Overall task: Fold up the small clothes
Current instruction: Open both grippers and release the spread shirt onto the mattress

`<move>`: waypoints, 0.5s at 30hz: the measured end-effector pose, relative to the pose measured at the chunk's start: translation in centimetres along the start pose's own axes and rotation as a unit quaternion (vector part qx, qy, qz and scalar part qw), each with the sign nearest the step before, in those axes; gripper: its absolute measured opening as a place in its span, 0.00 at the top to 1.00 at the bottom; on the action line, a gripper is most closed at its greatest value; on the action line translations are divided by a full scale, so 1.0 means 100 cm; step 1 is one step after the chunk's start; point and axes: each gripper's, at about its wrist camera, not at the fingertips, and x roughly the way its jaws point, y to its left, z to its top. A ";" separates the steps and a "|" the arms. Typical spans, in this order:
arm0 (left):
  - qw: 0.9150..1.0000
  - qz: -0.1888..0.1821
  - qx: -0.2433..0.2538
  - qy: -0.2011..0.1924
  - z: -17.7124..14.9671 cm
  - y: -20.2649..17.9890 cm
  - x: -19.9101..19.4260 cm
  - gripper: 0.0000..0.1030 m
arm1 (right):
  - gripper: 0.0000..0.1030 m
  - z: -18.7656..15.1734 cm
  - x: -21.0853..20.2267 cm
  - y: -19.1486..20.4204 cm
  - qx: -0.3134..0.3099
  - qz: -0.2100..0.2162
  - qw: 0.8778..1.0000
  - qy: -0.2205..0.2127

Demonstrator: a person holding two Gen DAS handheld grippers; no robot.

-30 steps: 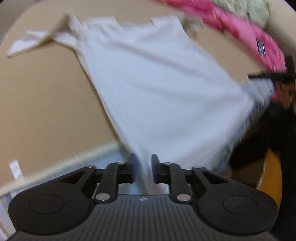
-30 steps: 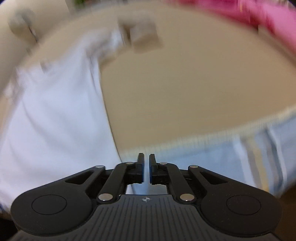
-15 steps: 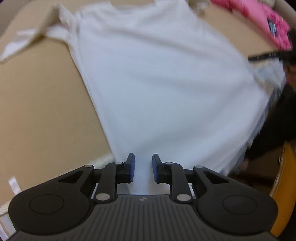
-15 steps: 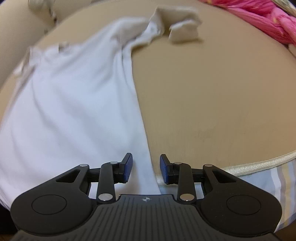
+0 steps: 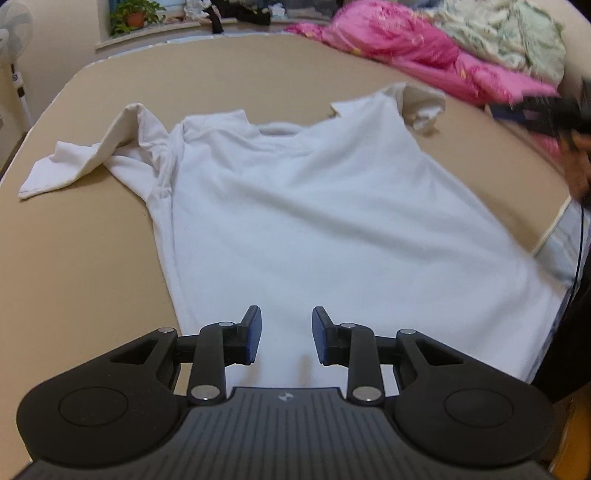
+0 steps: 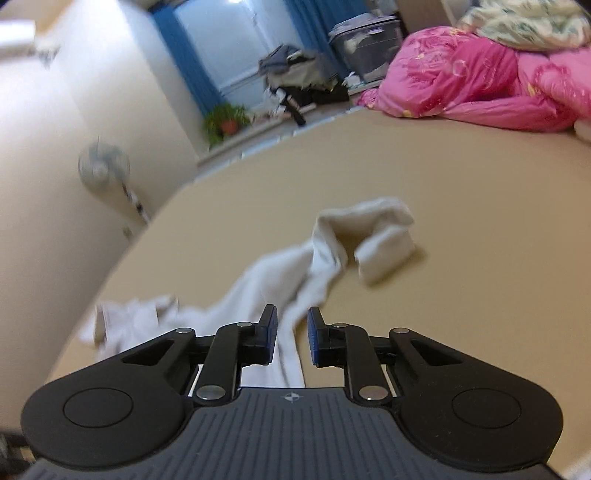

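Note:
A white T-shirt [image 5: 314, 221] lies spread flat on the tan bed [image 5: 74, 277], collar at the far end. Its left sleeve [image 5: 74, 162] is crumpled and its right sleeve [image 5: 421, 107] is curled up. My left gripper [image 5: 287, 336] hovers over the hem with its jaws opening; cloth lies under the gap and the pads do not press on it. My right gripper [image 6: 291, 334] is over the shirt's side edge [image 6: 295, 280], pointing towards the curled sleeve [image 6: 373, 240]. Its jaws are closing, still apart, with nothing pinched. In the left wrist view it is a dark blur [image 5: 543, 114] at the far right.
A pink quilt [image 5: 406, 48] and a pale floral blanket [image 5: 517, 33] are heaped at the bed's far right. The bed's piped edge [image 5: 550, 229] runs along the right. A standing fan [image 6: 103, 166] and a potted plant [image 6: 225, 122] stand beyond the far side.
Both grippers let go of the shirt's hem, which now lies flat. The left jaws have widened. The right gripper has risen and tipped up towards the sleeve, its jaws narrowing again.

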 end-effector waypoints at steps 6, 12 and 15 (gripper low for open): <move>0.995 0.015 0.048 0.085 -0.021 0.003 0.039 0.67 | 0.74 0.034 0.056 -0.030 0.080 0.018 0.996 -0.026; 0.995 0.012 0.068 0.077 -0.023 0.001 0.042 0.65 | 0.52 0.062 0.117 -0.067 0.144 0.025 0.989 -0.018; 0.995 0.009 0.069 0.072 -0.024 0.000 0.042 0.65 | 0.52 0.071 0.151 -0.091 0.195 0.029 0.980 -0.011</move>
